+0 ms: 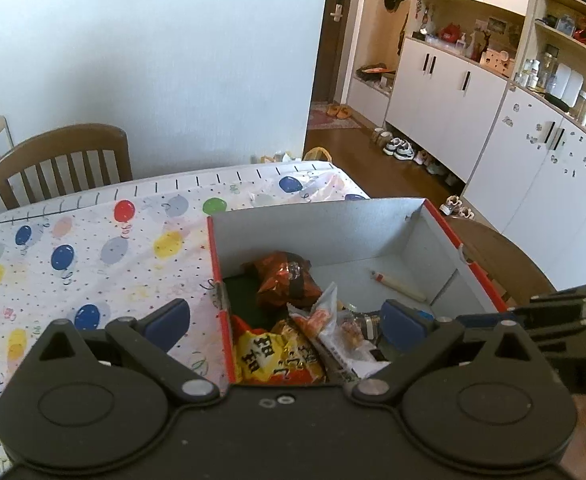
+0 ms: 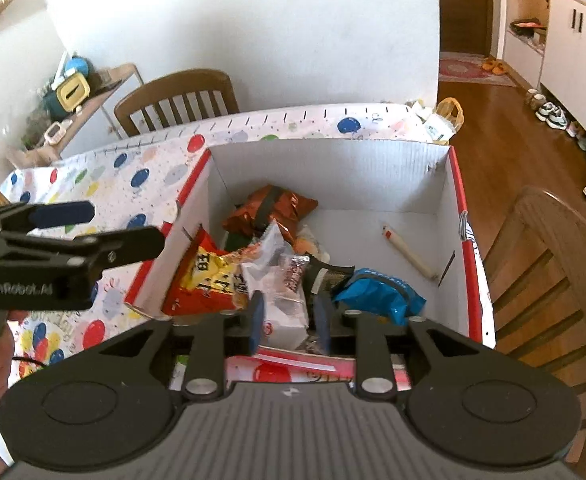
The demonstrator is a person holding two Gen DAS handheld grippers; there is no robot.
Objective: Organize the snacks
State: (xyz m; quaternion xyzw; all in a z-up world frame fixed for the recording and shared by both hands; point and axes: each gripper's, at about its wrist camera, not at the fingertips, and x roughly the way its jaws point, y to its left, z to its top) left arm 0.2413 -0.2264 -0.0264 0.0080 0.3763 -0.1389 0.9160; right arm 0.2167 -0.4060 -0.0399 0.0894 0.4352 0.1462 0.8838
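Note:
A white cardboard box (image 2: 333,176) with red edges stands on the balloon-print tablecloth (image 2: 141,176) and holds several snack packs. Inside lie an orange-brown foil bag (image 2: 269,208), a red and yellow bag (image 2: 205,280), a blue bag (image 2: 381,292), a white packet (image 2: 283,308) and a sausage stick (image 2: 407,252). My right gripper (image 2: 287,316) is partly closed around the white packet at the box's near edge. My left gripper (image 1: 285,316) is open wide and empty, straddling the box's left wall (image 1: 219,280); it also shows at left in the right wrist view (image 2: 93,224).
A wooden chair (image 2: 177,96) stands behind the table by the white wall, another chair (image 2: 549,264) at the right of the box. A side table with clutter (image 2: 69,96) is at far left. White cabinets (image 1: 453,92) and shoes line the wood floor to the right.

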